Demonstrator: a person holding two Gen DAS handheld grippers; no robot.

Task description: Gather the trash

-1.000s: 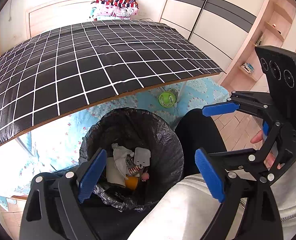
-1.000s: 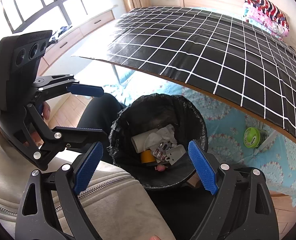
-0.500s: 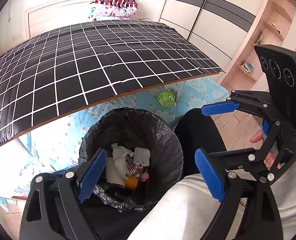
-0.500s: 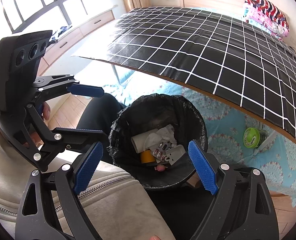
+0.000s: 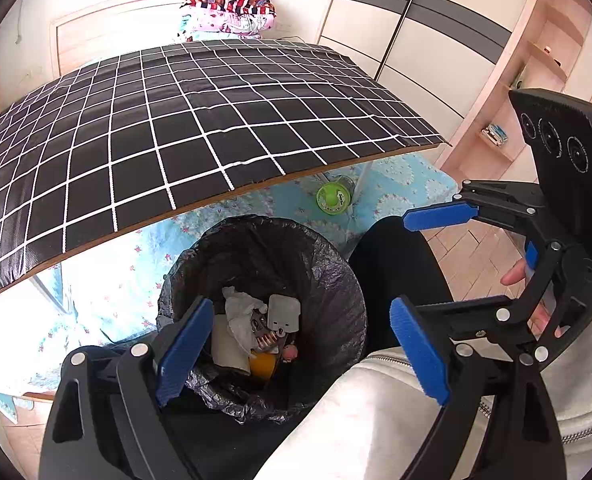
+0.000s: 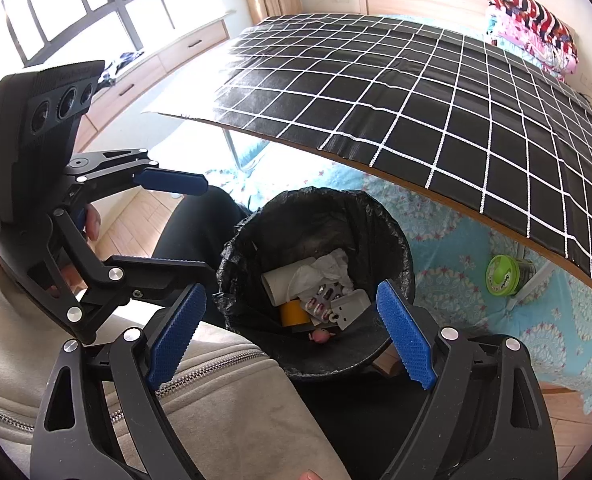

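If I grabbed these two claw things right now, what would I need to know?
Left gripper: open, holding nothing, above the bin.
Right gripper: open, holding nothing, beside it.
The black-lined trash bin sits on the floor by the table and holds crumpled tissue, a paper roll, yellow tape, a pill blister.
The checkered table shows no trash.
Possibly left: a green tub under the table.

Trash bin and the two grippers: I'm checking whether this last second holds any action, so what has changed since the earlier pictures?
Nothing visibly changed. Both the left gripper and the right gripper hang open and empty over the trash bin, and the trash inside lies as before.
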